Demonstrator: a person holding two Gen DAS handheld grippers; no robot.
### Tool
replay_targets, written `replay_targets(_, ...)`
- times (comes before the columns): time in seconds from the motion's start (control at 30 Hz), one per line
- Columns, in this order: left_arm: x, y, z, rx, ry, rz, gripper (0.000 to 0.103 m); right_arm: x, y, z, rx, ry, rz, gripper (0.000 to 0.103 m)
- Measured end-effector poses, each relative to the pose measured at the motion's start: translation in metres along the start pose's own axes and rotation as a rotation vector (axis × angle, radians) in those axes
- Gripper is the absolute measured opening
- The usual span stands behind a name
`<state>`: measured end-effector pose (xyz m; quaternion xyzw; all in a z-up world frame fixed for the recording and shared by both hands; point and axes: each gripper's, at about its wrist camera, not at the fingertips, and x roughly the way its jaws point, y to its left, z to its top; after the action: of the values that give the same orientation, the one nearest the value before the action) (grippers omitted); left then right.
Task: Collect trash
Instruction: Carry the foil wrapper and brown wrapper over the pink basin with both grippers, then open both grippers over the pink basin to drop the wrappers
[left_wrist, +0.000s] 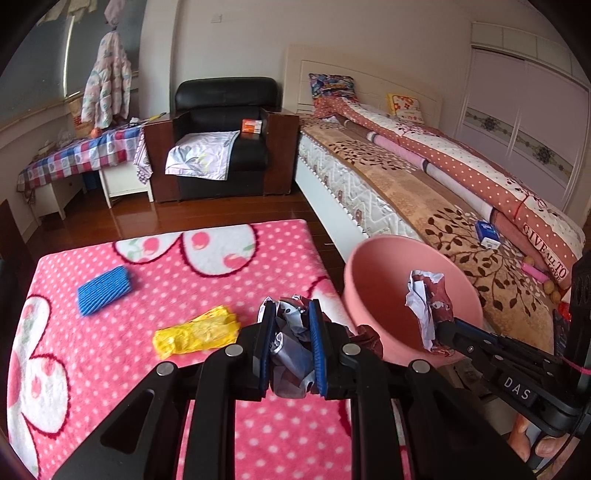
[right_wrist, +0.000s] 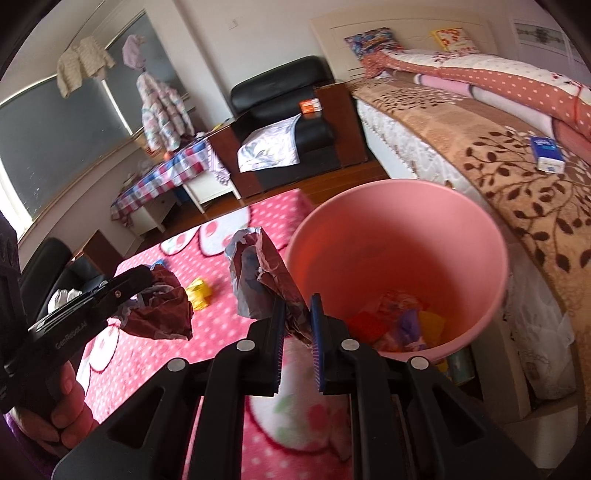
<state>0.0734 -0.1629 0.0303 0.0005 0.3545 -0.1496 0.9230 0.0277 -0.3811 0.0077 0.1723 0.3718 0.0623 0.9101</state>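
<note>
My left gripper (left_wrist: 291, 317) is shut on a crumpled dark red and white wrapper (left_wrist: 291, 343), held over the pink blanket near the bin; it also shows in the right wrist view (right_wrist: 159, 306). My right gripper (right_wrist: 297, 317) is shut on a second crumpled red and white wrapper (right_wrist: 258, 277), held at the rim of the pink bin (right_wrist: 480, 295); in the left wrist view this wrapper (left_wrist: 428, 302) hangs over the bin (left_wrist: 369, 280). Several pieces of trash (right_wrist: 399, 325) lie in the bin. A yellow plastic bag (left_wrist: 195, 332) and a blue foam net (left_wrist: 103, 290) lie on the blanket.
The pink dotted blanket (left_wrist: 166, 369) covers the table. A bed (left_wrist: 424, 184) with quilts and a blue box (left_wrist: 487, 234) stands to the right. A black armchair (left_wrist: 221, 136) and a checkered side table (left_wrist: 74, 158) stand at the back on the wooden floor.
</note>
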Motion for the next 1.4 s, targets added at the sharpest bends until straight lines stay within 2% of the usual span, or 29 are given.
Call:
replay_targets(0.47, 0.039, -0.061, 0.013, 0.081, 0.001, -0.121, 0.017, 0.002, -0.049, 0.009, 0.071, -0.037, -0.116, 0.014)
replay_targets(0.7, 0.062, -0.081, 0.011, 0.108, 0.041, -0.159, 0.017, 0.011, -0.067, 0.011, 0.094, -0.037, -0.171, 0.014)
replay_targets(1.2, 0.104, -0.104, 0.007, 0.138, 0.094, -0.161, 0.019, 0.03, -0.088, 0.014, 0.103, -0.014, -0.203, 0.014)
replay_targets(1.4, 0.112, -0.102, 0.008, 0.127, 0.103, -0.165, 0.024, 0.034, -0.091, 0.014, 0.104, -0.009, -0.209, 0.014)
